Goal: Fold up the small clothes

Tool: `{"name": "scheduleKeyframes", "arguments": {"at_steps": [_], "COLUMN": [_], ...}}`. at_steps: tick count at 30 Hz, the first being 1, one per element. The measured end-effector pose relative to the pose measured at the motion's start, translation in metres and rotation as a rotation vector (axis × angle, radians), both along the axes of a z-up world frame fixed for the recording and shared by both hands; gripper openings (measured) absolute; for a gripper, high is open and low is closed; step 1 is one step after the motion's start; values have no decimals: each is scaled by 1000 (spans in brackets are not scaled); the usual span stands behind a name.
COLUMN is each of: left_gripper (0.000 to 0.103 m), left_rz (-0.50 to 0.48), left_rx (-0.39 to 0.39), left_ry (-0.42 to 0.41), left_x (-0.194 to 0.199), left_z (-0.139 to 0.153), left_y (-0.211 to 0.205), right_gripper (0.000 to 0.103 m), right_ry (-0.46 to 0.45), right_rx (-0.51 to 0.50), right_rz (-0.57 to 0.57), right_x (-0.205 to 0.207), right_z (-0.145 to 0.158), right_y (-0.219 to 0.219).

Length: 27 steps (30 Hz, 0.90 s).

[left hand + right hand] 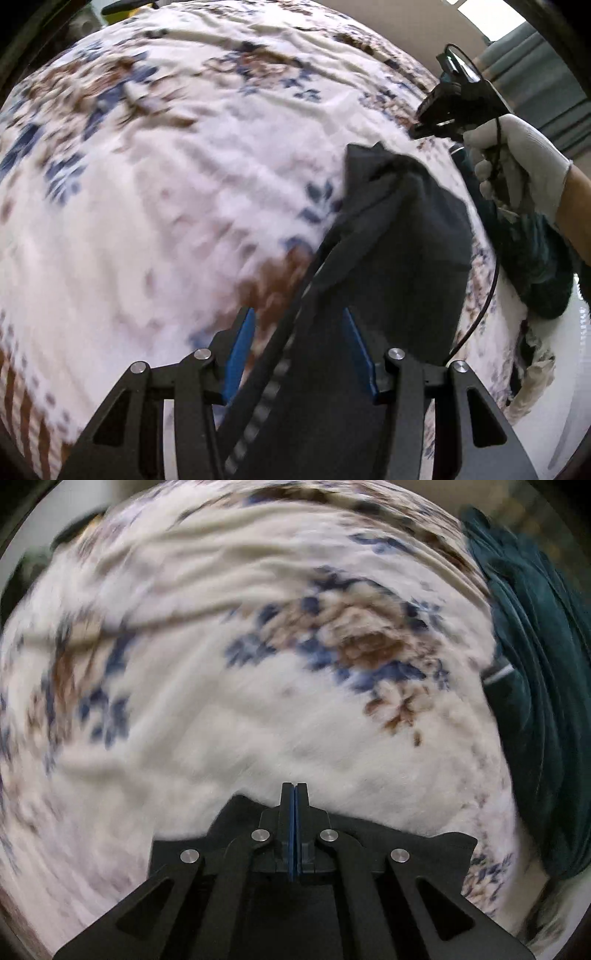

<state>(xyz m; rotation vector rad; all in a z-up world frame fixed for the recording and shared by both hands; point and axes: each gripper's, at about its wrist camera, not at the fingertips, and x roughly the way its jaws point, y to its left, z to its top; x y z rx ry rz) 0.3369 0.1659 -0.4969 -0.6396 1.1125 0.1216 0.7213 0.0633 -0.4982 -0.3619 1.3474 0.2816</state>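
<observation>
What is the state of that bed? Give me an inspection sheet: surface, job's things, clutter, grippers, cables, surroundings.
Surface: floral blanket, white with blue and brown motifs, wrinkled.
Job's things: dark garment, bunched, running up between the left fingers; teal garment heaped at the blanket's right edge.
Clutter: pale crumpled item at the edge, too unclear to name.
Grippers: left gripper jaws apart, one pad clear of the cloth, so no firm grip seen; right gripper shut, nothing between the pads, held by a white-gloved hand.
Cables: thin black cable hangs from the right gripper beside the dark garment.
Surroundings: grey-green curtain beyond the bed.
</observation>
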Motion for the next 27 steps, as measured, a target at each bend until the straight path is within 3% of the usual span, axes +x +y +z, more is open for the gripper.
{"name": "scheduleKeyframes", "arguments": {"at_steps": [2, 3, 4, 5, 6, 7, 10, 12, 18, 20, 21, 22, 24, 27], "left_gripper": [47, 47, 47, 47, 47, 48, 48, 48, 48, 44, 20, 5, 5, 4], "left_rz": [8, 12, 17, 14, 4, -14, -71, -118, -210, -257, -284, -305, -343, -371], "left_rx": [-39, -70, -132, -176, -213, -258, -311, -306, -191, -94, -44, -33, -11, -137], "left_ry": [-19, -27, -35, -38, -37, -38, -8, 25, 151, 138, 118, 97, 29, -109], "left_x": [18, 28, 45, 59, 74, 92, 154, 189, 253, 261, 263, 264, 259, 250], "left_z": [2, 3, 1, -1, -2, -5, -16, -27, -61, -57, -52, -49, -31, -4], "left_y": [9, 14, 23, 28, 32, 35, 35, 27, -6, -19, -25, -27, -32, -30], "right_gripper": [1, 8, 30, 43, 63, 68, 68, 68, 68, 68, 68, 68, 68, 68], "right_ry": [154, 184, 175, 156, 132, 103, 15, -27, 64, 83, 87, 88, 83, 80], "right_rx": [128, 146, 127, 114, 110, 103, 72, 81, 185, 219, 235, 248, 269, 282], "right_rz": [-23, -36, -56, -76, -100, -133, -287, -405, -611, -636, -644, -648, -652, -644], "right_x": [15, 13, 9, 3, -4, -11, -30, -47, -82, -90, -93, -96, -98, -99], "right_z": [-3, 1, 6, 11, 17, 21, 20, 19, -22, -35, -39, -42, -44, -42], "right_y": [-5, -11, -18, -27, -37, -50, -105, -145, -221, -237, -242, -246, -250, -252]}}
